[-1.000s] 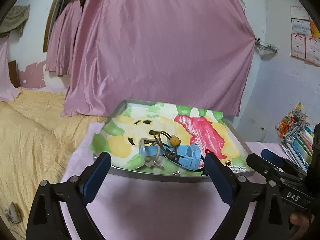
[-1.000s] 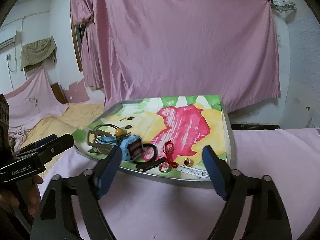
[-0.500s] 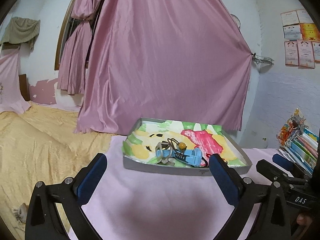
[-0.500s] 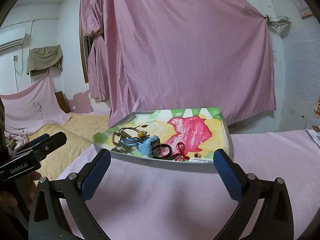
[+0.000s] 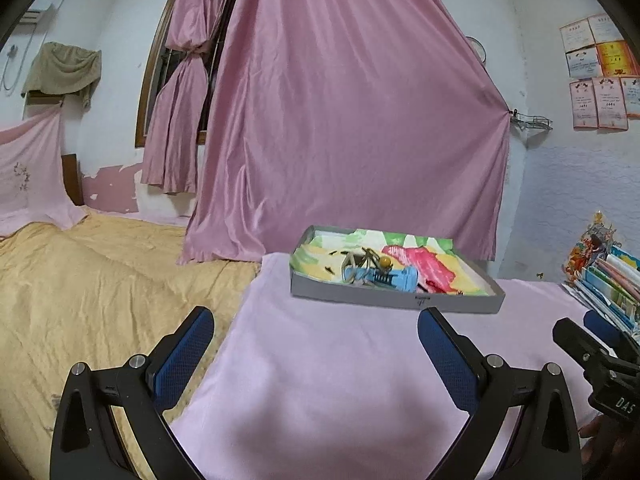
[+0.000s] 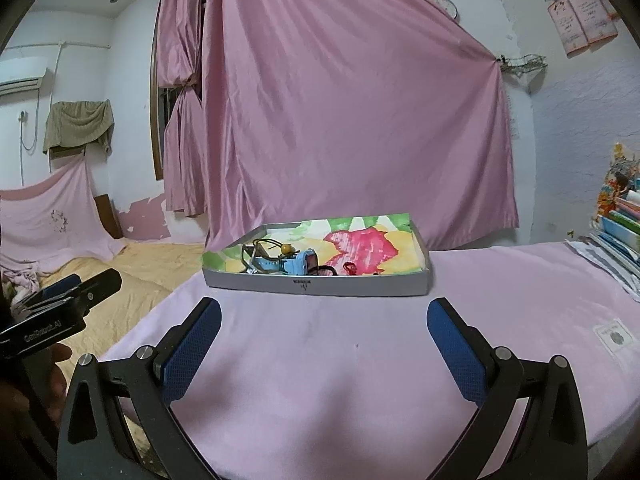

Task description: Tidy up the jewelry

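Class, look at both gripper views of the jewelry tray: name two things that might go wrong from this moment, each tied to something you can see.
1. The blue watch, the bead cord and the metal pieces lie heaped together in the tray, so lifting one item may drag others along.
2. The tray sits near the left edge of the pink cloth, beside the drop to the yellow bedding; a push from the open left gripper or right gripper might slide it off.
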